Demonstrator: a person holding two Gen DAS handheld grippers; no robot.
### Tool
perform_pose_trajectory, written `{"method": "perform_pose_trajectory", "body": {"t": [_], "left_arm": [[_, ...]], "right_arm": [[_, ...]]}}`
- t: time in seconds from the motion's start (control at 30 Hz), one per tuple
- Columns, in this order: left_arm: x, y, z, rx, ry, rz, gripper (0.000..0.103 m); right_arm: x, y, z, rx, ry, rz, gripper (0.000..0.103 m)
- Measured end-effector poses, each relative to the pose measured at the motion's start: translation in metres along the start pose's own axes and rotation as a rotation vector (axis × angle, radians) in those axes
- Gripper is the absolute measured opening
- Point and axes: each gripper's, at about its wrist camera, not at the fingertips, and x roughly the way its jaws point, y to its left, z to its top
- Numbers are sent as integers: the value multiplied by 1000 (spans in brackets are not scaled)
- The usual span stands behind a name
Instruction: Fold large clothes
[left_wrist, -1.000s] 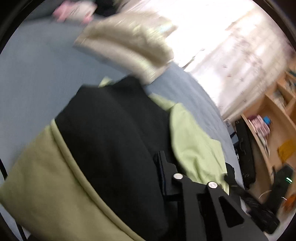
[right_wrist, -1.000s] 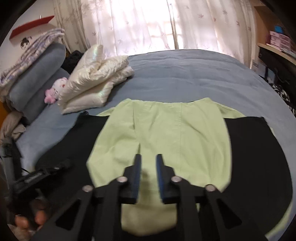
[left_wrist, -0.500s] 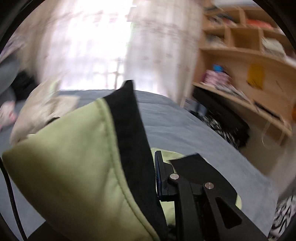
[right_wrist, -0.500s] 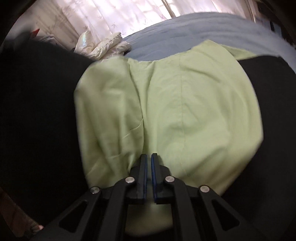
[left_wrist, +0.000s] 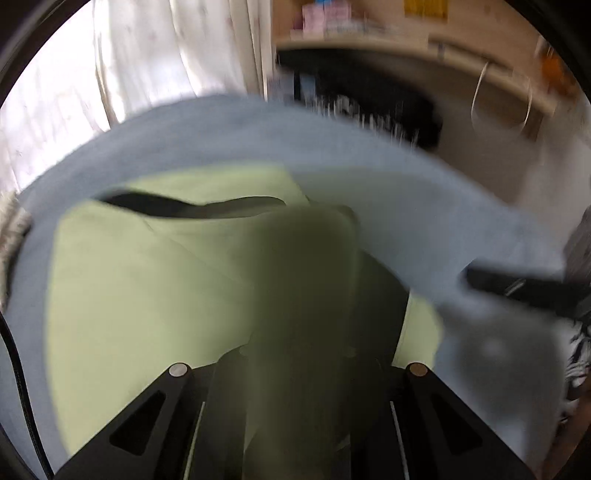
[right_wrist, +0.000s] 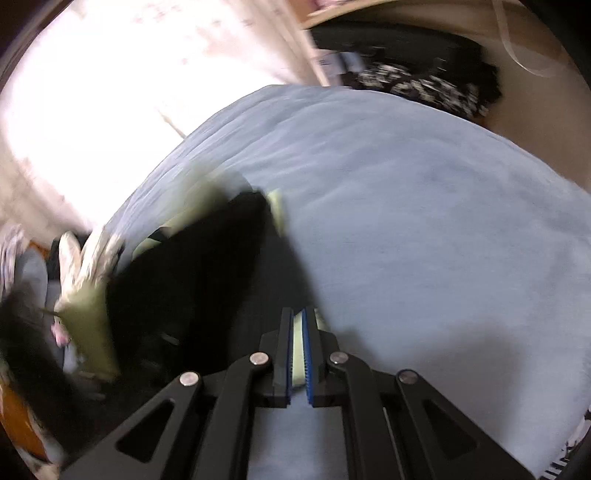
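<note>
Across most of both wrist views spreads a pale blue bed cover (right_wrist: 424, 221), softly blurred. Behind it hang bright white curtains (left_wrist: 147, 55), and to the right stands a wooden shelf unit (left_wrist: 461, 48) with dark clutter beneath.

On the bed lies the large green and black garment (left_wrist: 147, 288). In the left wrist view its light green side fills the lower left of the picture, with a thin black opening curving across its upper edge. A fold of it is draped straight over the left gripper (left_wrist: 299, 354), hiding the fingertips; the gripper is closed narrow and the cloth appears caught in it. In the right wrist view the black side of the garment rises in a dark sheet to the left, with green edging at its top and lower left.

The right gripper (right_wrist: 300, 350) is pinched nearly closed, its blue-lined fingers (right_wrist: 308, 354) clamping a thin strip of the pale green fabric between them, just above the blue cover.

At the far left edge, a folded cream item (right_wrist: 77, 258) sits blurred.
</note>
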Motion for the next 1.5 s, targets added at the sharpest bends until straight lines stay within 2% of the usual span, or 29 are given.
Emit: {"method": "perform_pose_trajectory", "body": {"t": [0.1,0.3,0.37,0.47,0.57,0.63,0.67,0.7,0.87,1.03,1.1,1.2,1.3,1.37,1.5], "left_arm": [[1,-7,1,29,-6,30,10],[-22,-5,22,-42,-74,-19,10],[-23,-10,20,-54,-53,-19,10],[-3,-8,14,-62,32,-7,16],[-8,-2,5,-88,46,-32,29],[-18,3,3,-111,78,-76,58],[-27,7,1,-132,89,-115,64],[-37,9,-2,-144,85,-138,66],[-80,18,-20,-150,63,-147,66],[-106,64,-38,-276,51,-114,66],[-109,90,-46,-339,60,-76,66],[-110,120,-59,-410,67,-21,66],[-110,141,-70,-478,75,-24,66],[-108,147,-73,-490,75,-25,66],[-100,151,-76,-478,80,-30,66]], "right_arm": [[3,-11,-3,32,9,8,5],[4,-11,-2,37,1,24,5],[4,-8,-1,27,-5,18,5],[3,-5,-1,19,6,12,5],[-1,-4,-1,14,18,9,6],[-5,-1,-1,9,25,14,17],[-7,0,0,11,25,23,26],[-9,1,-1,14,23,32,28],[-28,22,1,-26,0,80,28],[-33,48,7,-82,17,121,28],[-29,58,10,-104,42,139,28],[-8,69,17,-124,129,150,33],[19,78,23,-148,231,145,36],[39,79,26,-156,307,120,36],[70,72,34,-134,390,135,36]]}}
